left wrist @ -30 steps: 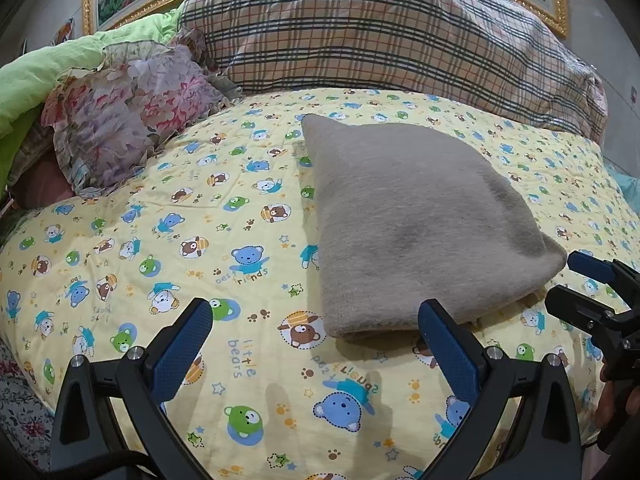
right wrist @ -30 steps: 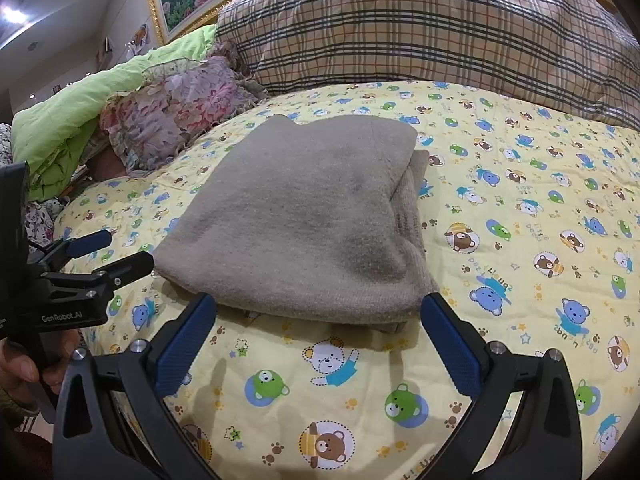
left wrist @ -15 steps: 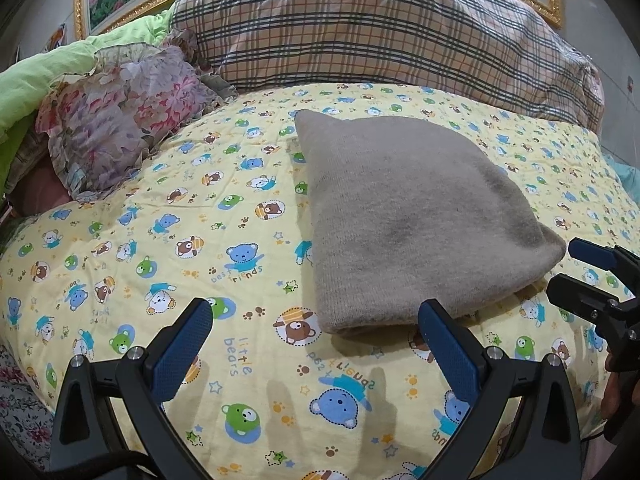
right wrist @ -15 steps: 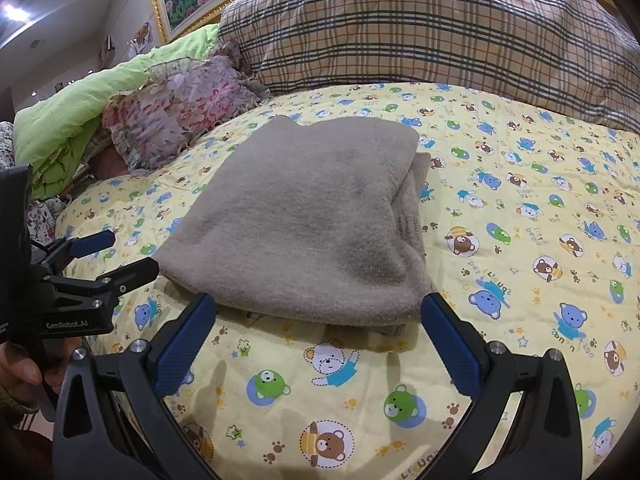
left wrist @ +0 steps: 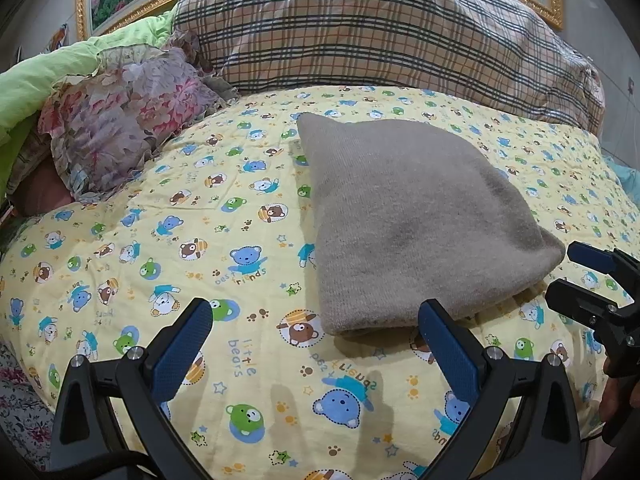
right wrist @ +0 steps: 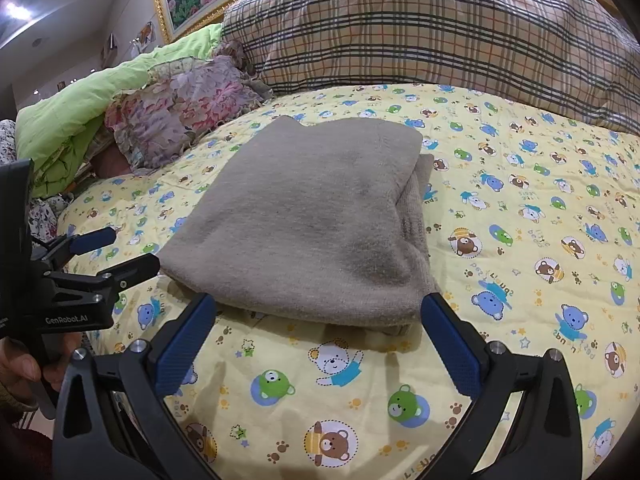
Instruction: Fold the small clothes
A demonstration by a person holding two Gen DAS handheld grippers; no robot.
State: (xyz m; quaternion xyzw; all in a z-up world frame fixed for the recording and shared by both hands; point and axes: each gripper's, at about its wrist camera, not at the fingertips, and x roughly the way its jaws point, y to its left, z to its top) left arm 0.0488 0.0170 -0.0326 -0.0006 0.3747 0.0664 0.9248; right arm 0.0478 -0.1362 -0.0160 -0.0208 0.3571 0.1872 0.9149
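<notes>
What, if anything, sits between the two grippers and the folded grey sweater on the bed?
Nothing visible does. The folded grey knit sweater lies alone on the yellow bear-print quilt, with only bare quilt before the open right gripper and left gripper. The pillows sit behind it.

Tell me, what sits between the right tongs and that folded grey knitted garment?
Nothing but bare yellow bear-print quilt, seen in the right wrist view, separates the open right tongs from the folded grey knitted garment.

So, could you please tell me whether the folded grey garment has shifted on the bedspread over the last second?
No. The grey garment keeps its place against the bedspread bears; only the cameras drifted slightly.
</notes>
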